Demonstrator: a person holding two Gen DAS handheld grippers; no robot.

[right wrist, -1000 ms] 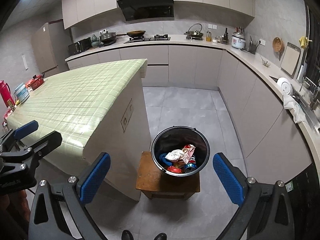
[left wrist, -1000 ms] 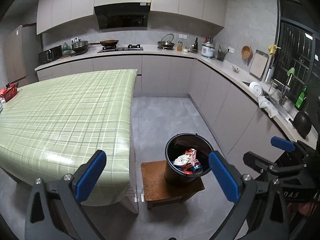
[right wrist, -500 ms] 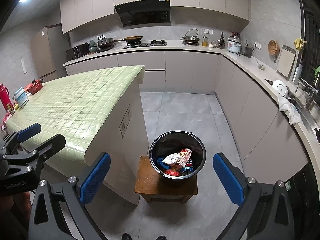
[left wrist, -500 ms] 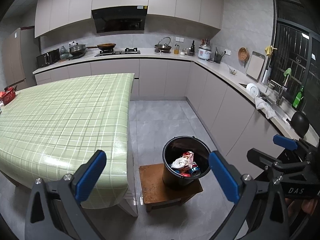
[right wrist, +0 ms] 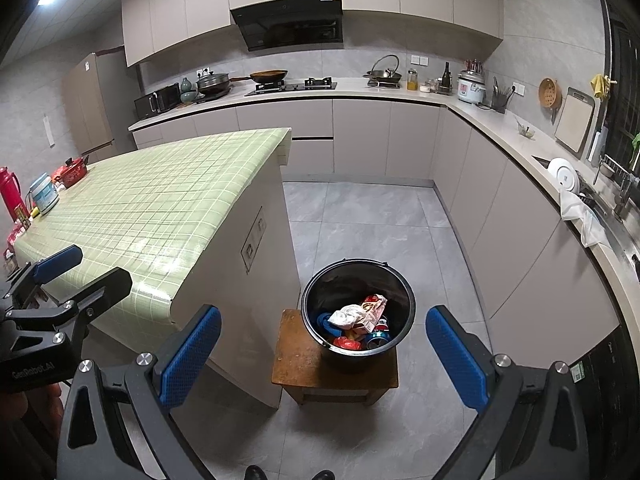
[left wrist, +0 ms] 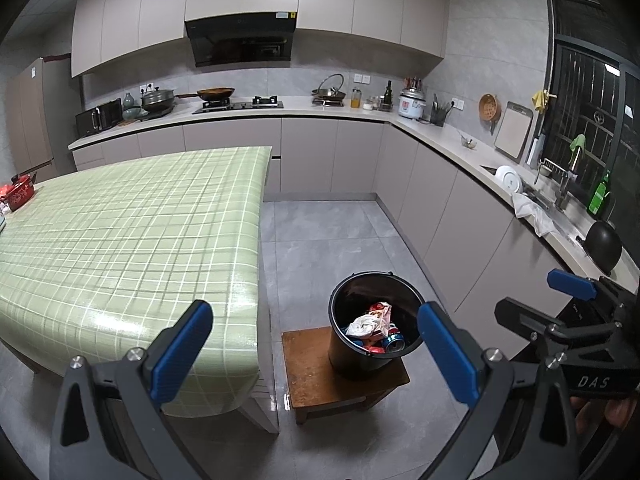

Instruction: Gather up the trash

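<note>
The left tool (left wrist: 316,344) and the right tool (right wrist: 324,344) both hang in the air with their blue fingers spread wide apart, gripping nothing. The black bin (right wrist: 358,354) sits low in the centre of each frame on a small wooden stool (right wrist: 296,364), just beside the end of the green-checked table (left wrist: 120,240). Inside the bin lies the trash (right wrist: 356,320) — crumpled white paper, red wrappers, cans.
</note>
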